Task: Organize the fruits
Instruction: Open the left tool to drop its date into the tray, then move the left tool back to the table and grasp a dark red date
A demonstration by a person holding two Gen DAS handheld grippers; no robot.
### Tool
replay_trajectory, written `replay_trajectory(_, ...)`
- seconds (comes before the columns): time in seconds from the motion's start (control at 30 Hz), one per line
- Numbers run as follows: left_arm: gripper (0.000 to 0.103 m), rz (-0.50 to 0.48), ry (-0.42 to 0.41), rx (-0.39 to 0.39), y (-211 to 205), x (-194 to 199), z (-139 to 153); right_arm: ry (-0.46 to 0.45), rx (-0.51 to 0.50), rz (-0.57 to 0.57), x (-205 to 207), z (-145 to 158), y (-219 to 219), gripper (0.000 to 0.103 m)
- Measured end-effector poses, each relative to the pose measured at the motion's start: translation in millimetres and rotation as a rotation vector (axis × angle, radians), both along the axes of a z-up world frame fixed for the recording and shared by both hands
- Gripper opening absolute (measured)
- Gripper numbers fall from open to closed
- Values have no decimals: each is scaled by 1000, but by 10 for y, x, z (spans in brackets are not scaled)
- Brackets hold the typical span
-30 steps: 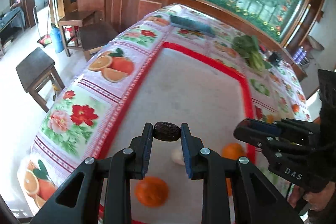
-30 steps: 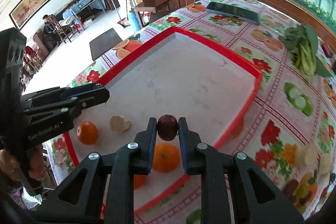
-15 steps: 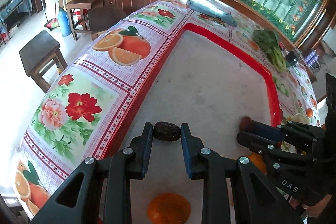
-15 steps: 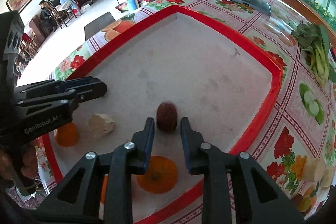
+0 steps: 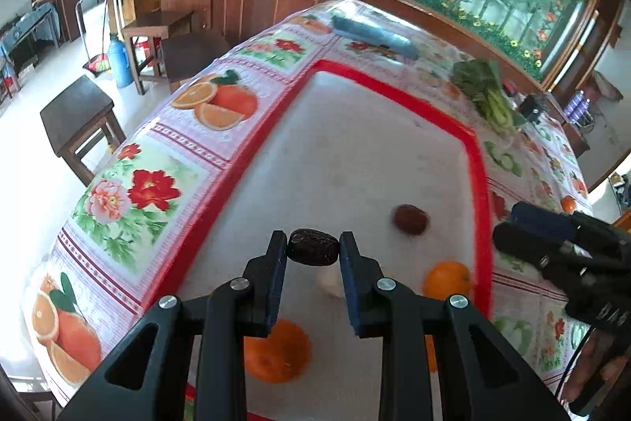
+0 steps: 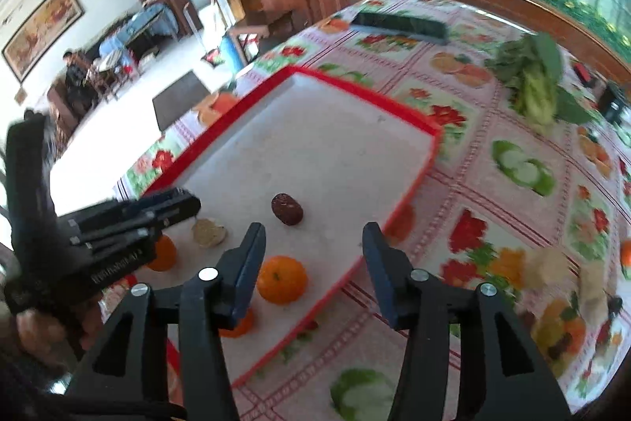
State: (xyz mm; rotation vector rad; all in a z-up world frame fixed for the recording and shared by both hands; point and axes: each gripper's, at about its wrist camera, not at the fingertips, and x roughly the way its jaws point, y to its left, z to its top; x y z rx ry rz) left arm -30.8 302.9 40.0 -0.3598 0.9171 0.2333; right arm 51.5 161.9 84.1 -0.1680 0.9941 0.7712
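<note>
Fruits are lying on the red-rimmed tray (image 6: 418, 123) w/ a white floor, which is sitting on a flower-and-fruit print tablecloth (image 5: 130, 200). Your left gripper (image 5: 313, 247) is clamping a dark wrinkled date (image 5: 313, 252) between its fingertips, jaws closed down to the fruit's width, and is hanging above the tray's near left part. Your right gripper (image 6: 313, 233) is standing wide apart w/ nothing between its fingers, over the tray's near right edge. A reddish date (image 6: 287, 209) is resting on the tray floor just ahead of the right gripper, apart from both fingers; in the left wrist view the same fruit (image 5: 410, 219) is lying to the right of the held one. Near it: a pale lumpy piece (image 6: 209, 232), an orange (image 6: 281, 279) beside the right gripper's left finger, and another orange (image 6: 161, 253) partly behind the left tool. Leafy greens (image 6: 536, 81) and a dark flat case (image 6: 398, 22) are lying on the cloth beyond the tray, both blurred.
</note>
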Motion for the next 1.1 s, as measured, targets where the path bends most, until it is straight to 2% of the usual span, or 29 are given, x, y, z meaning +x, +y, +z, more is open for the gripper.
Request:
replay_trajectory(0.2,28,-81,-45,4,-434,34,146,-52,78,-151,70,406,-495,63)
replay_trajectory(0.37,29,-150,-72,0,-818,112,225,-59,208,-306,112,770,-969,67)
replay_trajectory(0.47,29,-181,-83,-17,-1036,160,244,-87,272,-353,2,971,-1293,72)
replay_trajectory(0.53,29,-194,-92,-26,-1174,182,257,-115,286,-393,-104,1077,-1546,80)
replay_trajectory(0.67,30,-216,-100,-39,-1396,240,265,-142,315,-462,-254,1181,-2012,83)
replay_trajectory(0.7,30,-225,-98,-44,-1462,261,266,-162,297,-484,-301,1174,-2137,88)
replay_trajectory(0.77,37,-241,-90,-54,-1564,289,250,-182,244,-525,-377,1104,-2321,96)
replay_trajectory(0.83,45,-259,-74,-53,-1675,308,220,-169,190,-544,-440,956,-2484,97)
replay_trajectory(0.93,46,-307,-39,-49,-1866,343,154,-139,111,-565,-491,664,-2659,97)
replay_trajectory(1.1,50,-392,19,-11,-2213,433,35,2,67,-613,-431,125,-2883,97)
